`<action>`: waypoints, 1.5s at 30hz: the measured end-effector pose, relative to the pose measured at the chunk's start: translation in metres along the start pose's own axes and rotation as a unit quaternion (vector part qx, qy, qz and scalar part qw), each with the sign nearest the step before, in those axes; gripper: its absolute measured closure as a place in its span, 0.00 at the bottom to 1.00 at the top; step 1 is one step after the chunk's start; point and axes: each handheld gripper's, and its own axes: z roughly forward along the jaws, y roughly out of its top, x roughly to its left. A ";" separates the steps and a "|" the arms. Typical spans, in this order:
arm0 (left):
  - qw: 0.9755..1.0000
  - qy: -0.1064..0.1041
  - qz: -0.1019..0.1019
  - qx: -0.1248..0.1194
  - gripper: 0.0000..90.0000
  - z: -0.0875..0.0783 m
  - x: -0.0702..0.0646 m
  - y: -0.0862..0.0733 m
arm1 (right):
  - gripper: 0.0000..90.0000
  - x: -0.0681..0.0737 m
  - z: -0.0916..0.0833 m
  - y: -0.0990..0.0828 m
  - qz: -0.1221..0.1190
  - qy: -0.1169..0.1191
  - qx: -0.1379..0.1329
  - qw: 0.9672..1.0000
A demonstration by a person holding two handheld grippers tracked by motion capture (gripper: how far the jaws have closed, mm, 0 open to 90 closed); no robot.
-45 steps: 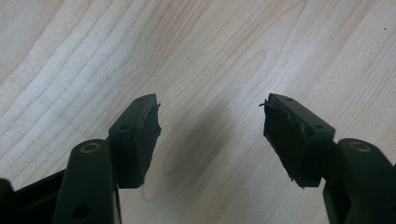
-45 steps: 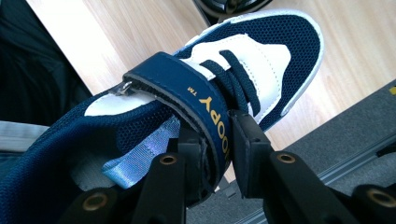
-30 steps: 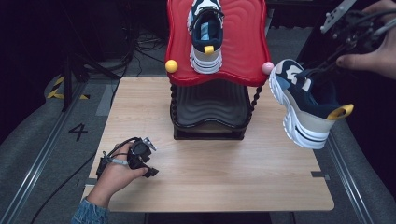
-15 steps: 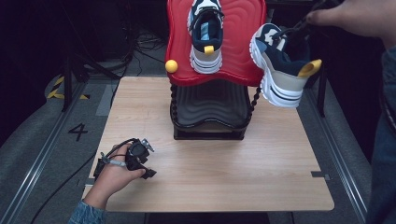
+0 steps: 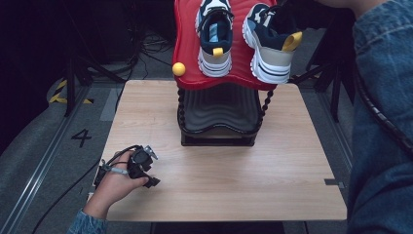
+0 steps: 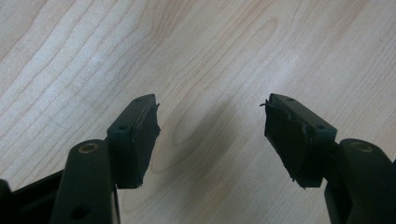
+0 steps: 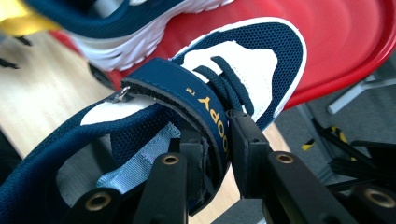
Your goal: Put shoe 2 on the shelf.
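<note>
A navy, white and beige sneaker [image 5: 214, 39] with a yellow heel tab lies on the red wavy top tier [image 5: 187, 58] of a shoe rack. Its mate [image 5: 270, 46] hangs just right of it over the same tier. My right gripper [image 7: 217, 135] is shut on that second sneaker [image 7: 261, 60], pinching the navy strap and collar. The first sneaker's sole [image 7: 140, 28] shows beyond it. My left gripper [image 5: 146, 168] rests in a hand on the table's near left. In the left gripper view it [image 6: 210, 126] is open over bare wood [image 6: 233, 46], with nothing between the jaws.
The rack's black lower tier [image 5: 219, 112] stands at the back middle of the wooden table [image 5: 292, 161]. A yellow ball [image 5: 178, 68] caps its left post. A denim sleeve [image 5: 384, 122] fills the right edge. Cables and stands lie on the floor behind.
The right hand carried the held sneaker left and up, from right of the rack to over the red tier beside the first sneaker. The left hand stayed put.
</note>
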 end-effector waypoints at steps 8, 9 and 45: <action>1.000 -0.001 0.006 -0.016 0.39 -0.005 -0.001 -0.002 | 0.85 -0.010 0.015 0.020 -0.004 -0.014 -0.007 1.000; 1.000 -0.002 0.007 -0.014 0.39 -0.005 -0.001 -0.003 | 0.85 -0.011 0.017 0.022 -0.006 -0.020 -0.008 1.000; 1.000 -0.013 -0.002 -0.012 0.39 -0.002 0.001 -0.006 | 0.83 -0.003 0.044 0.031 -0.043 -0.068 0.012 0.997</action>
